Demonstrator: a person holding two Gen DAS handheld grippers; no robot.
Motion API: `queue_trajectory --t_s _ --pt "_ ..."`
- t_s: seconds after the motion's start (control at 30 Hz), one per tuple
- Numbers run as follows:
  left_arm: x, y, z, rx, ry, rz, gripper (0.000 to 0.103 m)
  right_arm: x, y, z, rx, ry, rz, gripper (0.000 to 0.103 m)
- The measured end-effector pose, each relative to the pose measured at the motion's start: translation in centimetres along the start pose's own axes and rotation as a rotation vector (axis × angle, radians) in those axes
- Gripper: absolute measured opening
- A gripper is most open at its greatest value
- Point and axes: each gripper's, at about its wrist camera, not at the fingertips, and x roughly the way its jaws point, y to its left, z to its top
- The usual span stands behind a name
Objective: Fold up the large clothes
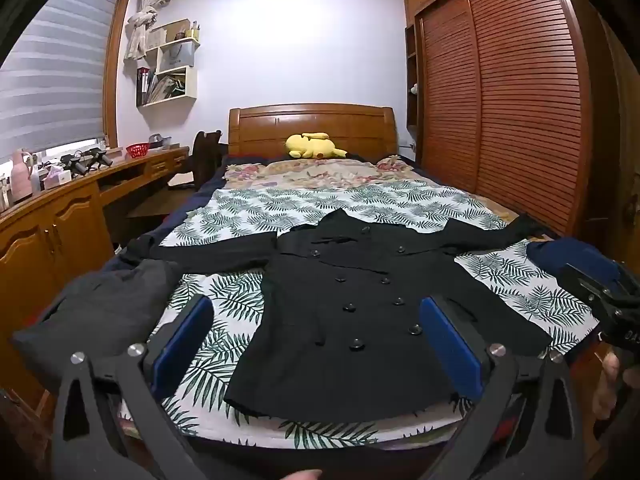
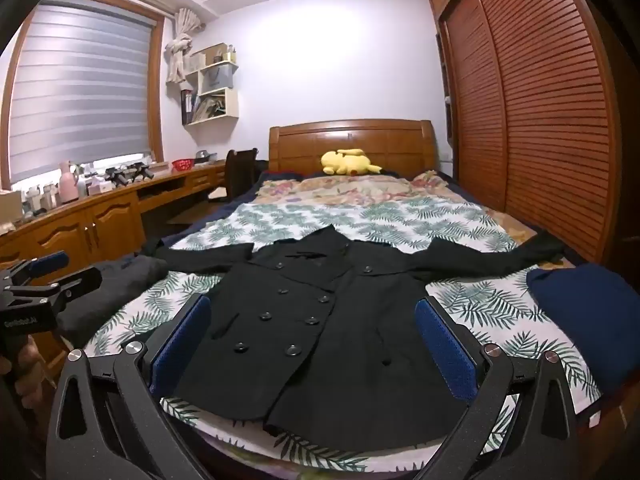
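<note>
Both my grippers are hovering over the foot of the bed right now, jaws spread wide with nothing in them: the left gripper (image 1: pixel 316 344) and the right gripper (image 2: pixel 312 344), blue ribbed pads facing each other across empty air.

Nearest to me is the hem of the black coat (image 1: pixel 344 312), which lies flat and face up in the middle of the bed (image 2: pixel 472 300), collar at the far end, sleeves thrown out to the left and right. It's a double-breasted thing with two rows of shiny round buttons. Looks like thick woven cloth, matte, so my guess is fairly heavy and floppy, not slippery, and it'll sag if I lift it from one point. I'd pinch a sleeve cuff or the shoulder seam, staying off the buttons, since the pads would ride on those.

Just left of the coat is a dark grey folded garment (image 1: pixel 100 308), soft and lumpy. On the right edge there's a navy folded garment (image 2: pixel 584 312), smoother.

Underneath is a thin white leaf-print sheet (image 1: pixel 288 204), then a floral blanket (image 2: pixel 360 188) further up. At the far end, a yellow plush toy (image 1: pixel 314 146) sits in front of the glossy wooden headboard (image 2: pixel 384 140).
</note>
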Motion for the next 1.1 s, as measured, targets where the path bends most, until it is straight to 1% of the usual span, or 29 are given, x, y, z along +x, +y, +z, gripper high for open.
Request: queue_trajectory --t_s 0.03,0.07,0.1,0.17,0.2,0.67,1.1 --pt "0.0 0.1 0.0 -0.003 0.001 -0.001 0.103 0.0 0.0 0.0 0.0 0.003 0.0 0.103" --pt "-0.1 1.0 -0.1 -0.035 0.003 0.002 0.103 0.0 0.0 0.0 0.001 0.006 0.0 0.103" --pt "0.2 0.3 -0.1 -0.002 0.02 0.02 0.103 0.0 0.0 0.0 0.001 0.006 0.0 0.103" --pt "0.0 -0.3 -0.3 0.014 0.015 0.03 0.103 0.0 0.1 0.0 0.002 0.007 0.001 0.103" --pt "0.5 0.0 -0.2 0.007 0.033 0.028 0.103 0.0 0.1 0.0 0.003 0.006 0.001 0.103" --pt "0.5 0.2 -0.4 -0.012 0.027 0.033 0.103 -0.1 0.1 0.0 0.001 0.006 0.002 0.103" --pt "0.0 0.0 -0.2 -0.009 0.016 0.034 0.103 0.0 0.0 0.1 0.002 0.006 0.001 0.103"
